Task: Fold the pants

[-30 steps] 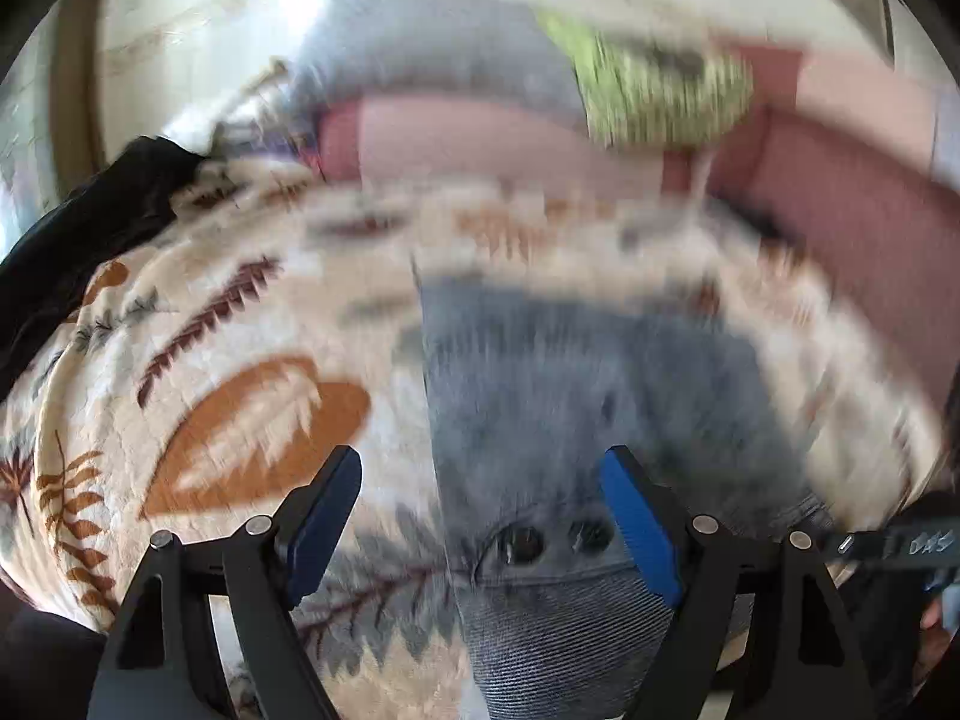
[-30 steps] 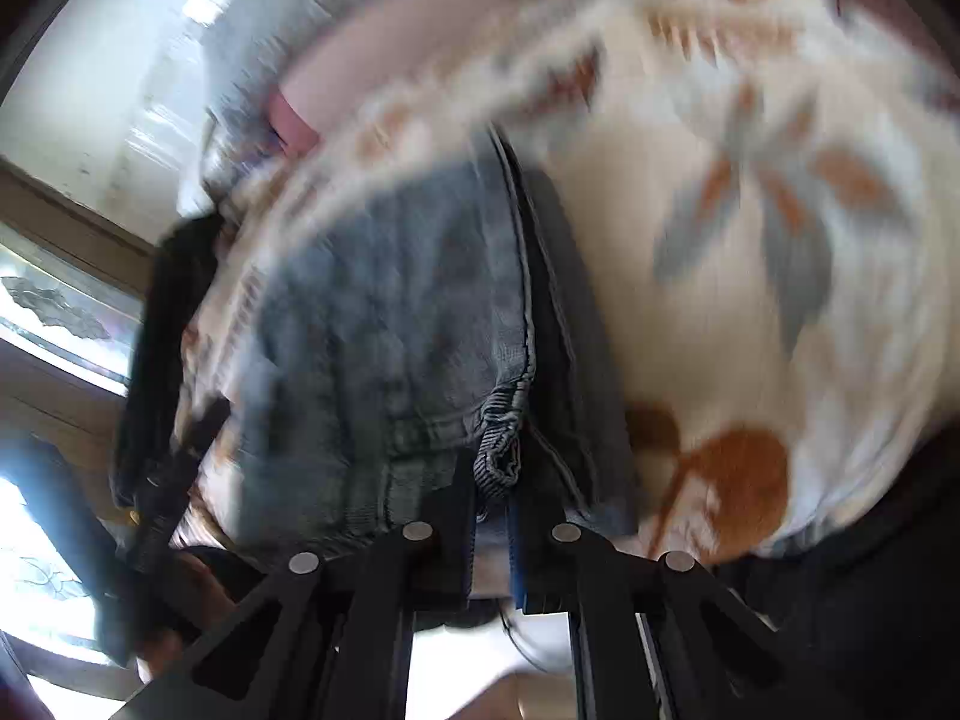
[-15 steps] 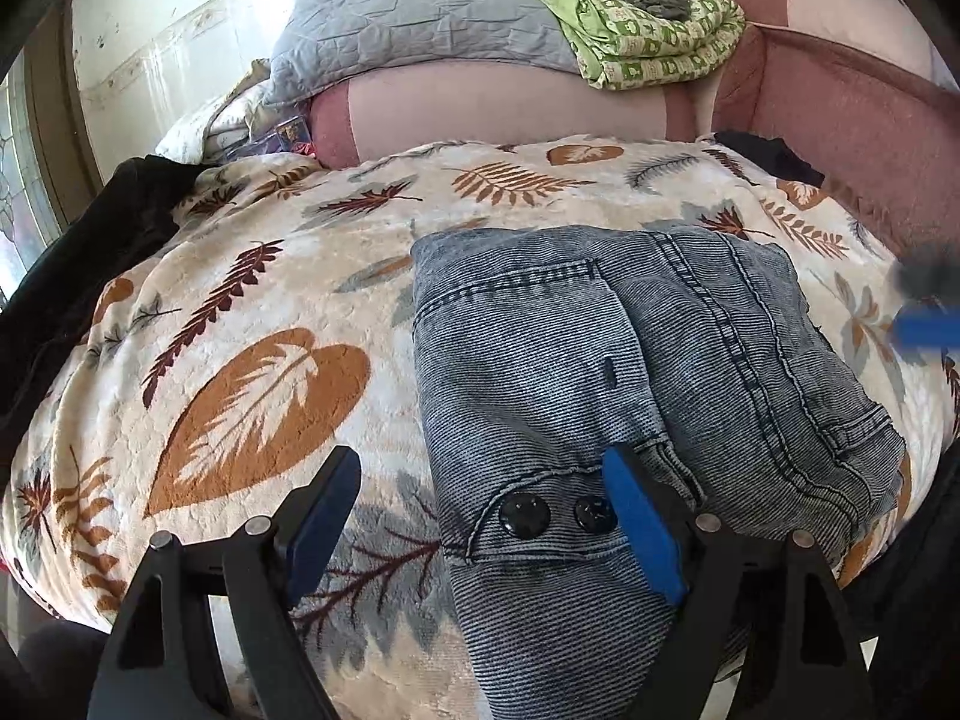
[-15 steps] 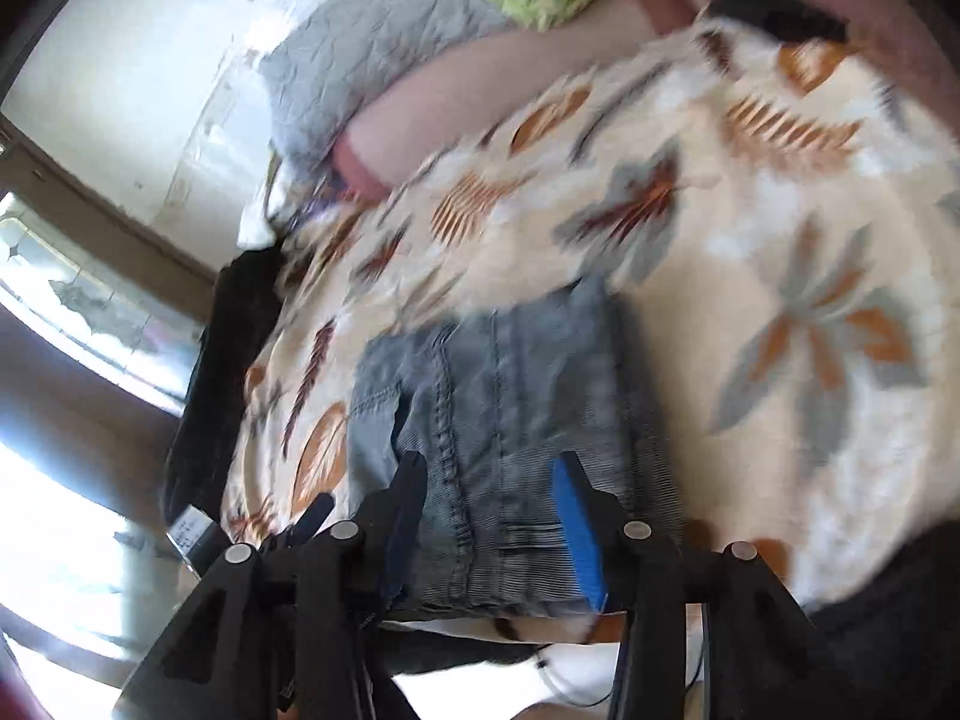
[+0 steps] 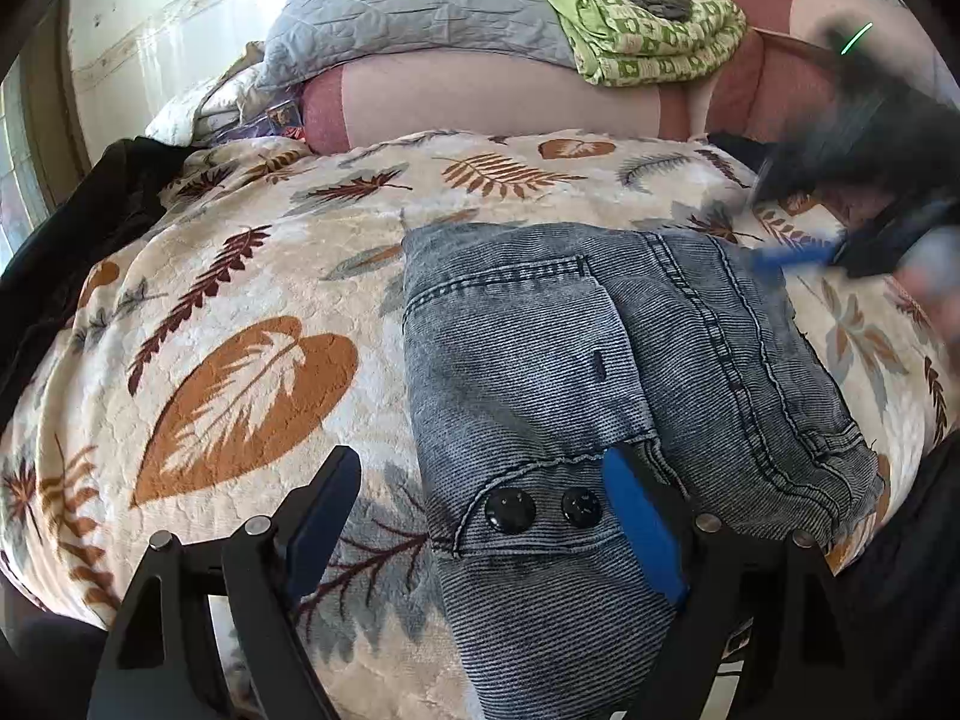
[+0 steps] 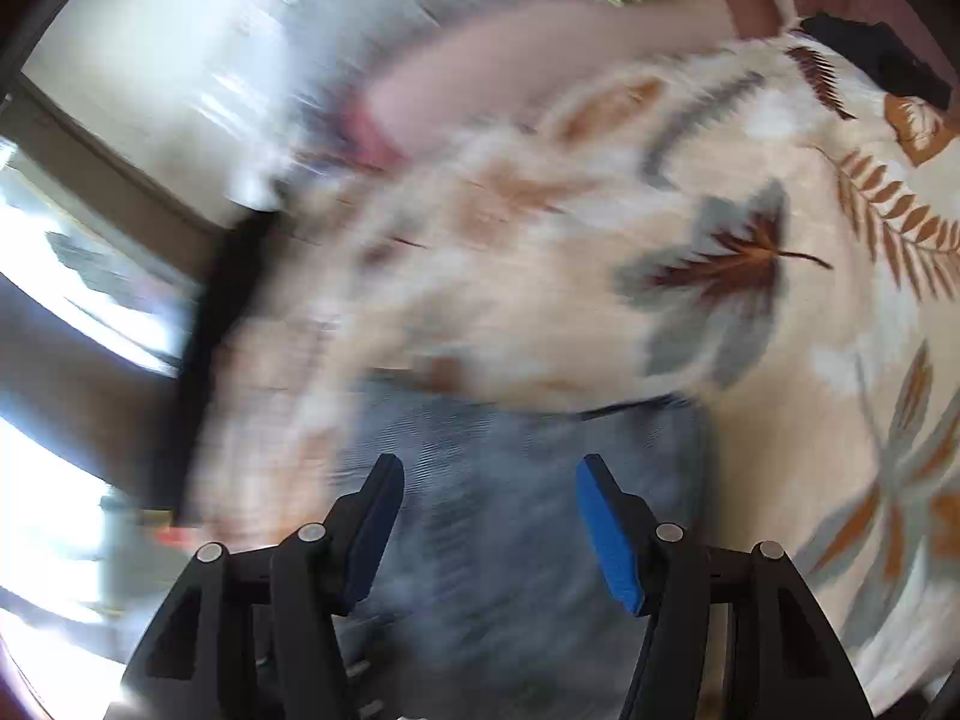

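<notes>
Two pairs of tongs, both spread wide and gripping nothing. The left gripper (image 5: pixel 480 516), black-armed with blue pads, hangs low over the near edge of the folded blue-grey denim pants (image 5: pixel 606 372), which lie as a compact bundle on the cream fleece blanket with rust and grey leaf prints (image 5: pixel 240 312). Its right pad sits over the denim just beside the two black buttons (image 5: pixel 543 509) on the waistband flap; its left pad is out over bare blanket, clear of the cloth. So the pants' near left edge runs between those fingers.

From the left wrist view, the right gripper (image 5: pixel 840 252) shows as a dark, smeared shape with a blue pad at the far right corner of the pants; the blur hides whether it touches the cloth. That view alone also gives the crisp backdrop: a grey quilted pillow (image 5: pixel 414 18), a green patterned folded blanket (image 5: pixel 648 30), a pink bolster (image 5: pixel 468 102).

The right wrist view is heavily blurred, yet it alone shows the right gripper (image 6: pixel 489 516) parted, with denim (image 6: pixel 528 480) beneath and between its fingers and leaf blanket (image 6: pixel 720 240) beyond.
</notes>
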A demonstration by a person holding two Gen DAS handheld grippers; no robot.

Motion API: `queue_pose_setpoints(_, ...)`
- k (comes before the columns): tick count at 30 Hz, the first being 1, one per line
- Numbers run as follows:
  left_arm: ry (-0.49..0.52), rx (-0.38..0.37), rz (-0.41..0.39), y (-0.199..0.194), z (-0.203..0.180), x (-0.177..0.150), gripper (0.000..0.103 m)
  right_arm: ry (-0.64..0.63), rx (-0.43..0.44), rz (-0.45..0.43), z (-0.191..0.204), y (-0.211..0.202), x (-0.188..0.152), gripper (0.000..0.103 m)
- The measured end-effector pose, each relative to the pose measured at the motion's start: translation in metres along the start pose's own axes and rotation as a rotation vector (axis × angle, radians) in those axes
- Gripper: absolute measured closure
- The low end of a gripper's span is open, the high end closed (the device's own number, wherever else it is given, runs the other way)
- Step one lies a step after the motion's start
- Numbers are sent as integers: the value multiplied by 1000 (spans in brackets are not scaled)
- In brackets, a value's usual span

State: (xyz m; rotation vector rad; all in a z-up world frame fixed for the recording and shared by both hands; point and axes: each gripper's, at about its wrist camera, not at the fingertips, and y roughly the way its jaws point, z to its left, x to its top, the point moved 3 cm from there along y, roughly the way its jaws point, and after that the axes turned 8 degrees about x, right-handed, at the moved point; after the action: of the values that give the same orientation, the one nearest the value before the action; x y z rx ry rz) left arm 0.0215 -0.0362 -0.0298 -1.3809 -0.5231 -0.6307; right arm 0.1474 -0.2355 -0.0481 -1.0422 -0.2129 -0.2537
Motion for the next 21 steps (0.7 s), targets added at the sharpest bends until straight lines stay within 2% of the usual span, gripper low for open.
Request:
queue_pose_setpoints(1,-4,-7,0,1,-1,-1,19,7,24,-8,-8,11,-3,39)
queue_pose_setpoints(3,-19,-8,3,2,1,-2,19,-57,-3,-33,7,-3,-8,38)
queue_pose_setpoints(7,-51,-36,20,4,7,-2,19,-28,8,-49,18,-22,-25,38)
queue_pose_setpoints(11,-70,-56,34,4,9,-2,19,-76,8,-114,28,-49,-67,38)
queue_pose_setpoints(13,-73,-56,35,4,8,-2,19,-123,-33,-95,21,-48,-85,31)
queue_pose_setpoints(15,-75,-59,40,5,8,-2,19,-219,-117,-57,14,-23,-104,26)
queue_pose_setpoints(16,-79,-56,41,5,8,-2,19,-252,-134,-87,17,-24,-107,25)
queue_pose_setpoints(18,-82,-51,37,4,8,-3,19,-258,-155,-89,24,-30,-105,24)
queue_pose_setpoints(21,-90,-53,36,5,10,-3,18,-218,-96,-138,27,-47,-102,24)
